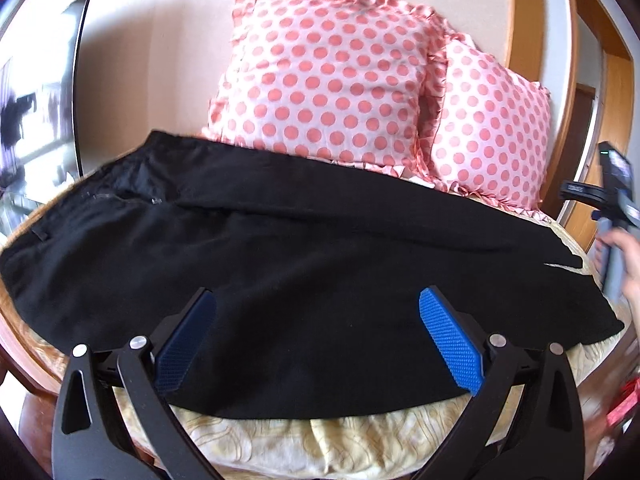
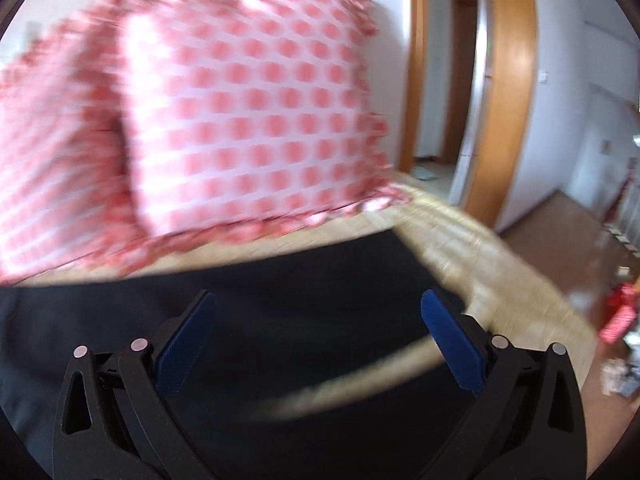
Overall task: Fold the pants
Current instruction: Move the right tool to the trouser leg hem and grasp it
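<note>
Black pants point(image 1: 288, 264) lie flat across a bed, waistband at the left and leg ends at the right, one leg folded over the other. My left gripper point(image 1: 318, 304) hovers open over the near edge of the pants, nothing between its blue pads point(image 1: 448, 340). In the blurred right wrist view, my right gripper point(image 2: 320, 304) is open above the leg end of the pants point(image 2: 280, 300), holding nothing. The right gripper's body and the hand holding it point(image 1: 628, 256) show at the right edge of the left wrist view.
Two pink polka-dot pillows point(image 1: 328, 76) lean against the wall behind the pants. A cream patterned bedspread point(image 1: 304, 444) covers the bed. A wooden door frame point(image 2: 508, 92) and wood floor point(image 2: 568, 232) lie to the right. A red object point(image 2: 618, 316) sits on the floor.
</note>
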The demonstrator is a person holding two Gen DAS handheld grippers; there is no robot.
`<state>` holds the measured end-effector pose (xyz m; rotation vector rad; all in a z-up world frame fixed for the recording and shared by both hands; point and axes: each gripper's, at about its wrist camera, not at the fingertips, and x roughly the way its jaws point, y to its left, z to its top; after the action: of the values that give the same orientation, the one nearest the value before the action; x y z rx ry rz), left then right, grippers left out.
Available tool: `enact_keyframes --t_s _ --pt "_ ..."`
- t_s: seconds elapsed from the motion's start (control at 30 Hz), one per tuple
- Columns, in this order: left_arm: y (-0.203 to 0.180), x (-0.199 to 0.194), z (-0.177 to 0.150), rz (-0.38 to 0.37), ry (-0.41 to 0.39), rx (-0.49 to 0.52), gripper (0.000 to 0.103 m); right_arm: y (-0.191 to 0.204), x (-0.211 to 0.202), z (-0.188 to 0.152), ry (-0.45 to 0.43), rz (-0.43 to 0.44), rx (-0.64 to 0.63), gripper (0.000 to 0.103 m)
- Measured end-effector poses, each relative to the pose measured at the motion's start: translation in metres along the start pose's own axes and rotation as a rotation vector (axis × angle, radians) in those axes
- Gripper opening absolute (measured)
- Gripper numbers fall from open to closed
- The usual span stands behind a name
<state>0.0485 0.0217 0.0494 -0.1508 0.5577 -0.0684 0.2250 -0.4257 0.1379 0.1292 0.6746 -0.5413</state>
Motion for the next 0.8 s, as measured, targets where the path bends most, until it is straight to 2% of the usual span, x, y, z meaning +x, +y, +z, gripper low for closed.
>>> enact_keyframes --t_s 0.07,0.1,0.17,0.27,0.33,0.5,0.53,0.57,0.7,0.73,0.77,0.8 --pt "0.003 0.005 -0.001 0.021 -0.012 -0.005 0.101 -0.002 0.039 0.019 0.054 -0.039 0.036 0.097" --pt "0.003 0.007 -0.002 0.044 -0.024 -0.002 0.101 -0.005 0.065 0.028 0.095 -0.075 0.07 0.091" --pt "0.003 0.011 -0.003 0.077 -0.033 0.021 0.101 -0.011 0.099 0.033 0.155 -0.129 0.125 0.079" --pt "-0.003 0.021 -0.003 0.102 -0.021 0.084 0.101 -0.016 0.138 0.04 0.219 -0.18 0.189 0.071" --pt "-0.006 0.026 -0.005 0.1 -0.014 0.113 0.101 -0.015 0.158 0.04 0.254 -0.212 0.212 0.065" --pt "-0.016 0.036 -0.009 0.094 0.0 0.187 0.101 -0.01 0.184 0.034 0.296 -0.3 0.201 0.063" --pt "-0.018 0.037 -0.01 0.092 0.002 0.197 0.101 -0.009 0.188 0.031 0.315 -0.311 0.2 0.058" --pt "-0.02 0.037 -0.01 0.09 0.004 0.207 0.101 -0.01 0.192 0.029 0.326 -0.31 0.203 0.055" --pt "-0.021 0.035 -0.011 0.084 0.0 0.211 0.101 -0.019 0.19 0.026 0.281 -0.245 0.22 0.041" --pt "-0.02 0.035 -0.01 0.084 0.0 0.209 0.101 -0.02 0.189 0.025 0.273 -0.23 0.216 0.03" --pt "-0.019 0.035 -0.01 0.083 0.0 0.205 0.101 -0.022 0.187 0.023 0.271 -0.22 0.22 0.015" --pt "-0.018 0.033 -0.011 0.082 0.0 0.198 0.101 -0.024 0.184 0.022 0.266 -0.205 0.233 0.014"
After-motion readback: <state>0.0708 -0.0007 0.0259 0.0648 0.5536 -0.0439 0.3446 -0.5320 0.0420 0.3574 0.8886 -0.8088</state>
